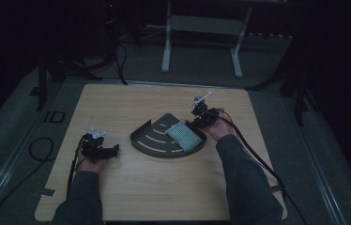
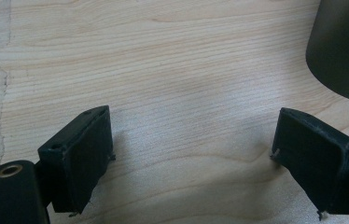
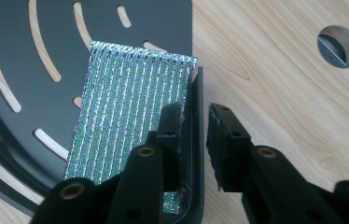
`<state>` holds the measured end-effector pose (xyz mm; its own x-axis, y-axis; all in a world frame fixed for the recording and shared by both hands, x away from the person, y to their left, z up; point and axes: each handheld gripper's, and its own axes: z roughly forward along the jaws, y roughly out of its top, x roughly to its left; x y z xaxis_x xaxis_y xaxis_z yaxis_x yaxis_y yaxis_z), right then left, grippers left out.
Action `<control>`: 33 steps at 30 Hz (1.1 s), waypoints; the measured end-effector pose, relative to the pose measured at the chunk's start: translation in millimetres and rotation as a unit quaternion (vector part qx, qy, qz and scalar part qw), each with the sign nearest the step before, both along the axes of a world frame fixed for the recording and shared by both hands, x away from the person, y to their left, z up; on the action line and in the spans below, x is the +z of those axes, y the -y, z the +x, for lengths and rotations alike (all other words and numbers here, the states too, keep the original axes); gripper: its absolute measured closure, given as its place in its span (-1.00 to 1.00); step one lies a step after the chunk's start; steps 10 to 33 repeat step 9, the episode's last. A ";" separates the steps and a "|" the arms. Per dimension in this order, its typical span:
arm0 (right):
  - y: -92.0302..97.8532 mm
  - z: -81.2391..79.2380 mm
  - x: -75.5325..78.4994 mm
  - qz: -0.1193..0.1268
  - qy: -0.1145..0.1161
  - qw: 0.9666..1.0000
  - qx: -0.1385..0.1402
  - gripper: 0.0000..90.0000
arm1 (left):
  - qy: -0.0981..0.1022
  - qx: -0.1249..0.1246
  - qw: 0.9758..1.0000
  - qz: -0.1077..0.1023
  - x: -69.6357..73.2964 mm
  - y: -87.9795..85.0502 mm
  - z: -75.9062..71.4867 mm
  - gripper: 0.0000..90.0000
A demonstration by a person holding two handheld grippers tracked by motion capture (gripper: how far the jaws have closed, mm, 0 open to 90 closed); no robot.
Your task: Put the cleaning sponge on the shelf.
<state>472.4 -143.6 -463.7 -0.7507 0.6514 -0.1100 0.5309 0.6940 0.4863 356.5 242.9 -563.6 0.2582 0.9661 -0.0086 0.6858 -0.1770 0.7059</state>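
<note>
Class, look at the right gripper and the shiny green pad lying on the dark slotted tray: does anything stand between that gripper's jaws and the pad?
Partly. The right gripper straddles the tray at its raised rim: one jaw lies over the green pad, the other stands outside the rim.

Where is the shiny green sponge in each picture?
High view: the sponge lies right of middle, on the right part of the dark tray.
Left gripper view: I can't find it; a dark tray edge sits at the top right corner.
Right gripper view: the sponge is at the middle, left of the tray's rim.
Shared landmark: the dark tray.
</note>
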 end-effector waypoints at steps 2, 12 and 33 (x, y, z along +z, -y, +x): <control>1.4 -1.2 2.1 0.004 0.003 1.000 -0.002 0.59 | 0.000 0.000 1.000 0.000 0.0 0.0 0.0 -0.72; 20.5 -6.2 6.9 0.051 0.012 0.998 -0.025 0.38 | 0.000 0.000 1.000 0.000 0.0 0.0 0.2 -0.72; 20.5 -6.2 6.9 0.051 0.012 0.998 -0.025 0.38 | 0.000 0.000 1.000 0.000 0.0 0.0 0.2 -0.72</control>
